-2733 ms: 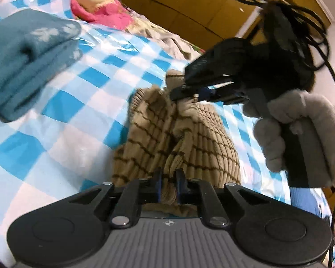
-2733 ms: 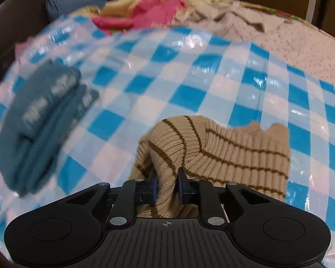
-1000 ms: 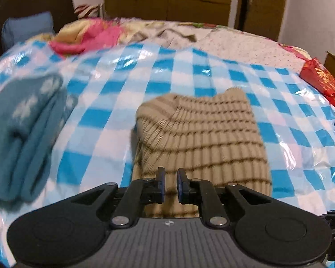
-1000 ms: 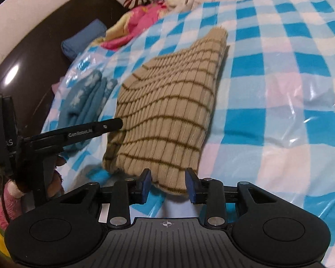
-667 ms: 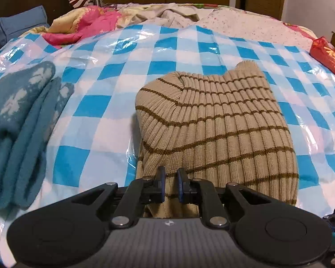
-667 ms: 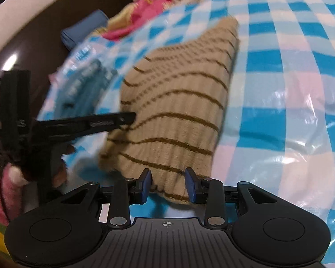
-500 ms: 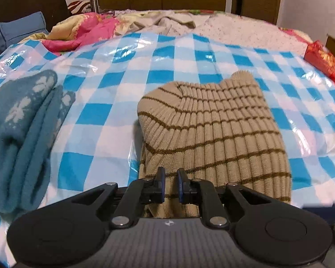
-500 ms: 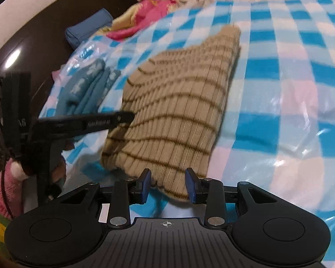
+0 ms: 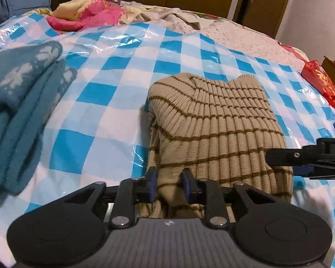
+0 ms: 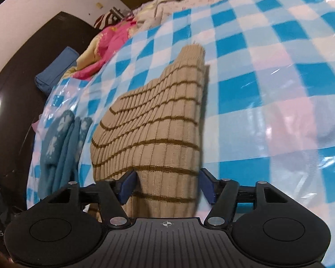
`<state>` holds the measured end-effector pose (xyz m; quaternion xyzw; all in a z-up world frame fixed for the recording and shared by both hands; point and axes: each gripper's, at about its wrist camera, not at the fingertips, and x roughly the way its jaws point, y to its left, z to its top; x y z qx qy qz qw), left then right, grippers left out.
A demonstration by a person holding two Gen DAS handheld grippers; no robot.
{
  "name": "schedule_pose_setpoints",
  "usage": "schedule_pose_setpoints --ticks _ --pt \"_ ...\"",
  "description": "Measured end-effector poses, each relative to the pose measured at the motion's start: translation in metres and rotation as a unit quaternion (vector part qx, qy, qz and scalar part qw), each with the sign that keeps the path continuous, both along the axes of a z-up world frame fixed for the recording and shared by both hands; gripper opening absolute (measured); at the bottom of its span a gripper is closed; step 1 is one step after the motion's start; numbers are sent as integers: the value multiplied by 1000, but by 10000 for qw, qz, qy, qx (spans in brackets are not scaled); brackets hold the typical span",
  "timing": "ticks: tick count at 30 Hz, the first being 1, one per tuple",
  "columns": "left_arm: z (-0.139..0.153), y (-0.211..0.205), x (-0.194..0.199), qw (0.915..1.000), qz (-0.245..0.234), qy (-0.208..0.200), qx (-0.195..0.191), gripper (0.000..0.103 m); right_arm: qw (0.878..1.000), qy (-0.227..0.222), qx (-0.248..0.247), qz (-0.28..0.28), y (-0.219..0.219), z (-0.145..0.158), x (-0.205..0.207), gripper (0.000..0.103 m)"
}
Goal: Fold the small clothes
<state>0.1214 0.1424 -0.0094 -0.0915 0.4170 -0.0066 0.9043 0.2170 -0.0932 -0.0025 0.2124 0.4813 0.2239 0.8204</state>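
Both claws are letting go. A second ago the left claw [image 9: 168,184] was pinched shut on the near hem of the beige ribbed knit garment with thin brown stripes [image 9: 214,129]; now its jaws are opening, with a ridge of the knit between the blue pads but no longer squeezed. The right claw [image 10: 166,184], half closed on the near right corner a moment ago, is opening too and stands spread wide, the cloth lying loose between its pads.

The garment has been lowered and now lies folded in a rounded, doubled slab on the bed's glossy blue-and-white checked plastic sheet [image 9: 131,71], its fold line at the far end. This fold looks finished, so what remains is probably a tidy-up or a move to the pile.

The knit is thick, soft and ribbed, and holds a puffy edge. Well to its left lies a folded teal fleece garment with pale snowflakes [image 9: 22,102]. The plastic is slick and crinkled.
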Motion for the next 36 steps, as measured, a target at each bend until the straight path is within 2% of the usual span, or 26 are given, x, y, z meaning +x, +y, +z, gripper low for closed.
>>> schedule_pose_setpoints --ticks 4,8,11,14,18,20,23,26,30,33,36 --pt "-7 -1 -1 9999 -41 -5 -122 40 9996 208 181 15 4 -14 7 68" --pt "-7 -14 -4 9995 -182 41 -266 39 9995 231 117 164 -3 -11 11 52" --pt "-7 -31 -2 9980 -369 45 -516 39 9996 141 -143 196 -14 -4 16 48" --pt "-8 -57 1 9951 -679 20 -716 40 9992 24 -406 -26 -33 4 24 48" --pt "-4 -73 5 9938 -867 40 -694 40 9986 -9 -479 -231 -56 15 23 52" --pt "3 -64 3 9937 -867 9 -710 40 9970 -360 -644 -240 -59 29 4 53" --pt "17 -46 1 9961 -611 -165 -614 40 9909 -931 -973 20 -50 46 -32 53" --pt "25 -36 9 9975 -351 -334 -508 39 9871 -1214 -882 562 -28 48 -66 53" --pt "26 -39 30 9981 -244 -467 -317 39 9786 -1369 -891 1251 16 34 -88 53" --pt "18 -43 47 9993 -155 -337 -11 40 9787 -1161 -778 1505 39 20 -94 53" --pt "10 -44 56 9996 -67 -154 238 49 9745 -1167 -867 1711 59 12 -100 53"
